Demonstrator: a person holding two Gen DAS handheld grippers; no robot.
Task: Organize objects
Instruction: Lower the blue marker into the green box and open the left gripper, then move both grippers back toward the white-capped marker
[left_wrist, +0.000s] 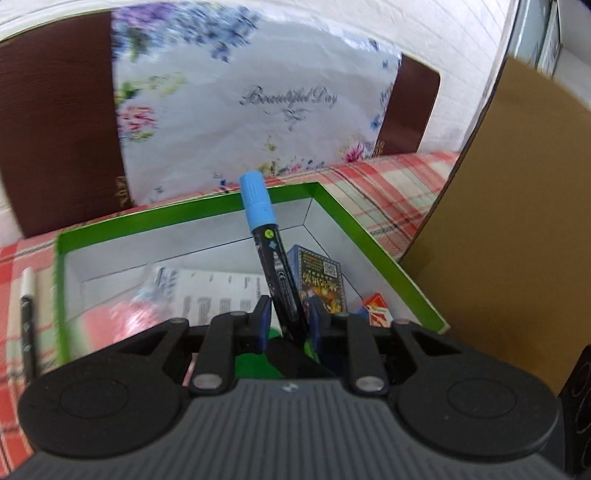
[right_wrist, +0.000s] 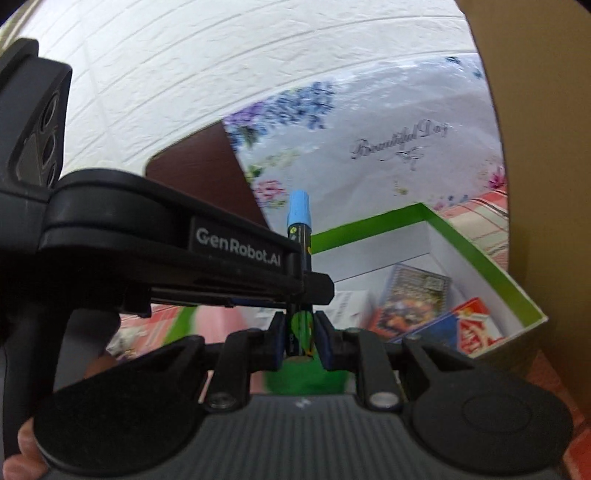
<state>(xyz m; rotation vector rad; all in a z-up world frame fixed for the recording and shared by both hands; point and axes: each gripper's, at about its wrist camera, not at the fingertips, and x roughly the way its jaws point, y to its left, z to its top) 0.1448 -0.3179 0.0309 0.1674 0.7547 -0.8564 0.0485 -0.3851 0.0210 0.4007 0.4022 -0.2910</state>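
Observation:
A marker (left_wrist: 277, 266) with a light blue cap and a black barrel stands nearly upright between the pads of my left gripper (left_wrist: 290, 319), which is shut on it. In the right wrist view the same marker (right_wrist: 300, 221) runs down through the left gripper (right_wrist: 314, 284), seen from the side, into my right gripper (right_wrist: 301, 334). The right gripper is shut on the barrel's lower, green-labelled end. Just behind the marker lies an open white box with a green rim (left_wrist: 184, 214), also seen from the right (right_wrist: 369, 225).
The box holds a blue card pack (left_wrist: 321, 280), a small red pack (left_wrist: 376, 314) and a printed leaflet (left_wrist: 214, 291). Another pen (left_wrist: 27, 321) lies left of the box on the plaid cloth (left_wrist: 388, 192). A floral bag (left_wrist: 258, 110) stands behind, and brown cardboard (left_wrist: 517, 221) stands to the right.

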